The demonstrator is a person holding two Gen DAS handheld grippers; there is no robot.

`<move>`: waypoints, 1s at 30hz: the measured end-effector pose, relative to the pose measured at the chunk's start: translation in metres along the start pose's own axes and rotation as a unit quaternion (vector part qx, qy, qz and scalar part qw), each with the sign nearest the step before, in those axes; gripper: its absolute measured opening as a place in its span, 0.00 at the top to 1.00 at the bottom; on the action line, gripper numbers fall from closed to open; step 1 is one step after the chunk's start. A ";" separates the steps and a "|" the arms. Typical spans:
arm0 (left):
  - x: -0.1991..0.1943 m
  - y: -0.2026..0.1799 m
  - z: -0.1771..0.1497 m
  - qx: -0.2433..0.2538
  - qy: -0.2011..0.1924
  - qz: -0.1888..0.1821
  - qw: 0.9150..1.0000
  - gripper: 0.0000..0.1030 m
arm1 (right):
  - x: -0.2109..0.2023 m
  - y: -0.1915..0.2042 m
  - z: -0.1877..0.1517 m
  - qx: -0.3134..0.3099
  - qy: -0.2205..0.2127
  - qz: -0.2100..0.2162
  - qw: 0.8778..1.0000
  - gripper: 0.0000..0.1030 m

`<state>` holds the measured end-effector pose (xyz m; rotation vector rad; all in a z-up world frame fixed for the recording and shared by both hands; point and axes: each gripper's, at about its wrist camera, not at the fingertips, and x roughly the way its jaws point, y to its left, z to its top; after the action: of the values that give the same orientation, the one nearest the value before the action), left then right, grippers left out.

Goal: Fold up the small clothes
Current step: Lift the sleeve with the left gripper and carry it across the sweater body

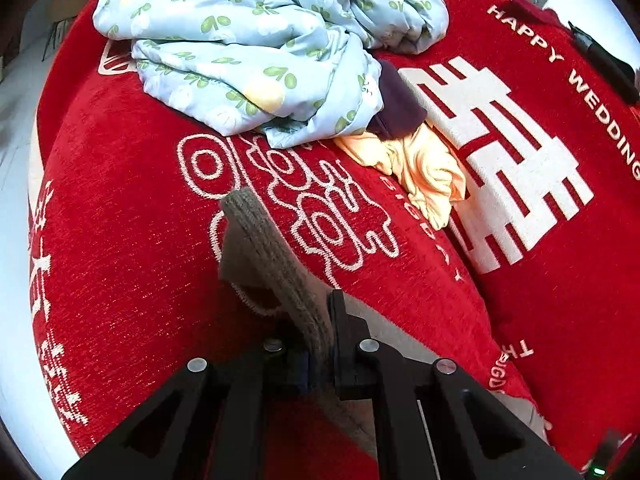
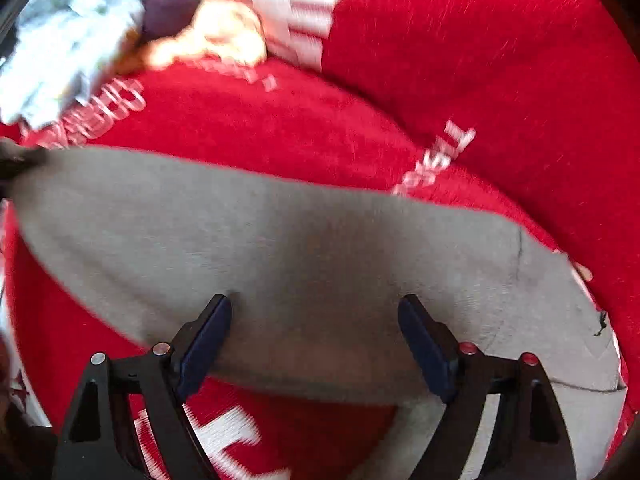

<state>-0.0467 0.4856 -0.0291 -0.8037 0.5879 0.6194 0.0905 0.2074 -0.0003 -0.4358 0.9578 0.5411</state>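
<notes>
A small grey garment point(image 2: 280, 240) lies stretched across the red patterned cover point(image 2: 480, 60). Its ribbed grey edge point(image 1: 276, 264) stands up from the cover, and my left gripper point(image 1: 320, 340) is shut on it. In the right wrist view my right gripper point(image 2: 316, 316) hovers just above the middle of the grey cloth. Its jaws stand wide apart with nothing pinched between the blue pads point(image 2: 208, 340). That view is blurred. Far behind lies a crumpled yellow garment point(image 1: 420, 168), which shows as a pale yellow blur point(image 2: 216, 36) in the right wrist view.
A light blue quilted jacket with green leaf print point(image 1: 256, 40) is heaped at the back, over a dark purple cloth point(image 1: 400, 100). The red cover point(image 1: 120, 240) bears white lettering and a large white symbol point(image 1: 500, 152). A dark object point(image 1: 604, 60) rests at the far right edge.
</notes>
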 end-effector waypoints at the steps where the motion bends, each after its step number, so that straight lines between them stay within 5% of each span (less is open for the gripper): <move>1: 0.001 -0.001 -0.001 0.004 0.000 0.005 1.000 0.91 | -0.010 -0.002 -0.003 0.002 -0.011 -0.004 1.000 0.15; 7: 0.000 -0.010 -0.003 0.014 -0.001 0.012 1.000 0.92 | -0.080 -0.057 -0.053 0.059 -0.057 -0.036 0.996 0.15; 16: -0.046 -0.089 -0.009 0.082 -0.007 -0.007 0.997 0.93 | -0.124 -0.153 -0.143 0.145 -0.033 -0.071 0.986 0.15; 20: -0.060 -0.149 -0.028 0.140 0.007 -0.028 0.990 0.93 | -0.132 -0.174 -0.163 0.175 -0.037 -0.069 0.981 0.15; 30: -0.058 -0.263 -0.137 0.259 0.076 -0.088 0.959 0.93 | -0.152 -0.222 -0.192 0.230 -0.052 -0.067 0.969 0.15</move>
<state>0.0647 0.2182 0.0581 -0.4020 0.7697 0.2199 0.0313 -0.1131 0.0565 -0.0513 0.9120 0.2045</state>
